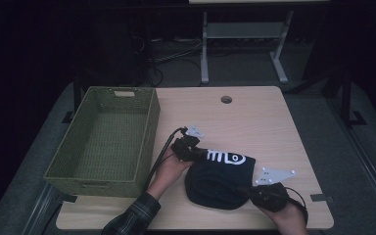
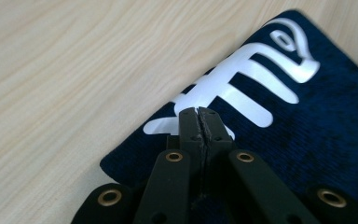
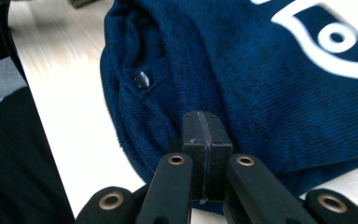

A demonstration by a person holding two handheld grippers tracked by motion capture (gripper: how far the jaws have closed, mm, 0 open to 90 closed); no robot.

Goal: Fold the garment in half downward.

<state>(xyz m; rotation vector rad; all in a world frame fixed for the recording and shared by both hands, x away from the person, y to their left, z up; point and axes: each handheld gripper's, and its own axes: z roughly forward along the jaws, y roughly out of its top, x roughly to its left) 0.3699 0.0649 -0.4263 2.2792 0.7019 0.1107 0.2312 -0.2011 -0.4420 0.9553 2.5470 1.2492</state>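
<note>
Right gripper [image 3: 204, 122]: clenching on navy garment [image 1: 220, 178] edge.
Left gripper [image 2: 199, 116]: pinching garment near white print [image 2: 242, 93].
Basket [image 1: 103, 139]: sitting left.

Light wood table [image 1: 254, 117] carrying two things. Green woven basket [image 1: 105, 139] sitting along left edge, reaching from far left corner almost to near edge, its left wall overhanging the edge. Dark blue cloth [image 1: 220, 178] with white print lying folded near near edge, right of centre, well apart from right edge and a little apart from basket. Round cable hole [image 1: 226, 99] showing near far edge, centre. Far right part of table lying bare. Wood grain showing beside cloth in left gripper view.
</note>
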